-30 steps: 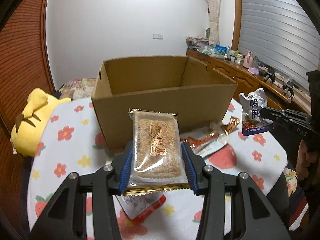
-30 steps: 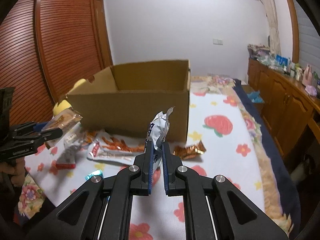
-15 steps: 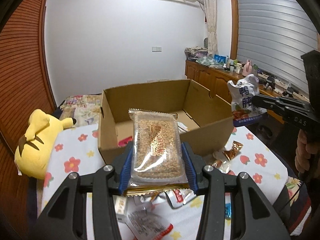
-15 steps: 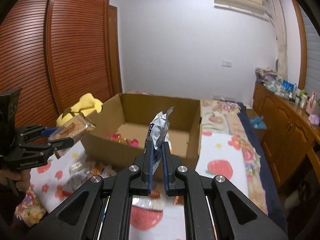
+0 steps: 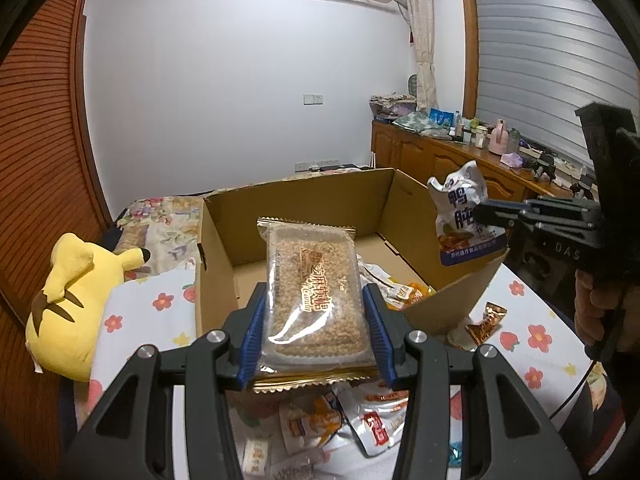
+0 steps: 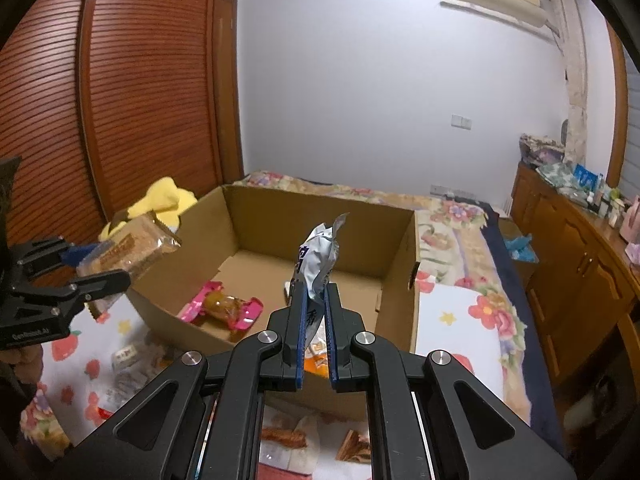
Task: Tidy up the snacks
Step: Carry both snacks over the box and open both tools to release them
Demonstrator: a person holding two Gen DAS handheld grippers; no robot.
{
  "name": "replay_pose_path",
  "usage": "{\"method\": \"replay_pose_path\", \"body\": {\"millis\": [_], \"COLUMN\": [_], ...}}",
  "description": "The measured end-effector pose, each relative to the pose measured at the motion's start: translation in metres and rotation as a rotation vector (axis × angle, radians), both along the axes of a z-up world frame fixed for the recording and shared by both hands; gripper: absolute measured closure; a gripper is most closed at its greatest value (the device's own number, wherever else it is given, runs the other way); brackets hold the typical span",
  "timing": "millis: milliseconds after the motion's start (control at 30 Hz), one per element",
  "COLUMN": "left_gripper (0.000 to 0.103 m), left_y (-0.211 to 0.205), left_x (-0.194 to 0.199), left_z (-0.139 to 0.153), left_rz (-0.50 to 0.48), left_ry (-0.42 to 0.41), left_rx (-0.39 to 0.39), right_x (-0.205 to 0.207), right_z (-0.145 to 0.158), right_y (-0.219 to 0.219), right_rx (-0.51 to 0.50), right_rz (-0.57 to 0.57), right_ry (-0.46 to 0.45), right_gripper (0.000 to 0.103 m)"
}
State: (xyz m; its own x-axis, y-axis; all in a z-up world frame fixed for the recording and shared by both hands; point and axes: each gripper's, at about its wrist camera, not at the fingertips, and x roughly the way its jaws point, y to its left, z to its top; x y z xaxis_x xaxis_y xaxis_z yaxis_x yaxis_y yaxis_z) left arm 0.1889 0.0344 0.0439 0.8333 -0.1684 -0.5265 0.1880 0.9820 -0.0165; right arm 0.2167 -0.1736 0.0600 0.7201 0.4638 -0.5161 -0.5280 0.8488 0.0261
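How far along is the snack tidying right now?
Partly done. A few snacks already lie in the cardboard box, including a pink-wrapped one. In hand: the left gripper clamps a sesame bar and the right gripper pinches a silver pouch, both above the box and not yet dropped. Left: several loose packets on the floral cloth in front of the box.

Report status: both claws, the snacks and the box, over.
Left claw shut on sesame bar pack. Right claw shut on silver pouch. Both at near wall of open cardboard box. Nothing in the way.
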Motion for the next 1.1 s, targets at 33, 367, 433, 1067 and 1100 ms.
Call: {"method": "replay_pose_path", "body": {"millis": [33,367,433,1067,1100], "left_gripper": [0.057,0.057,0.057,0.054,0.053], "left_y": [0.001,-0.001,-0.001,-0.010,-0.011], "left_x": [0.004,0.037,0.044,0.082,0.084], "left_z": [-0.001,-0.003,-0.004,-0.021,-0.022], "left_rz": [-0.001,-0.012,-0.012,0.002,0.006], "left_ry": [0.003,0.020,0.028,0.102,0.106], "left_rx": [-0.003,0.007,0.008,0.036,0.039], "right_x": [0.004,0.025,0.028,0.018,0.016], "right_z": [-0.002,-0.024,-0.028,-0.033,-0.033], "right_y": [0.001,0.004,0.004,0.003,0.002], "right_rx": [-0.006,-0.057,-0.061,-0.031,-0.031], "right_rz": [-0.002,-0.001,0.000,0.050,0.051], "right_ry": [0.004,0.058,0.068,0.082,0.079], "right_gripper": [0.097,0.097,0.097,0.095,0.095]}}
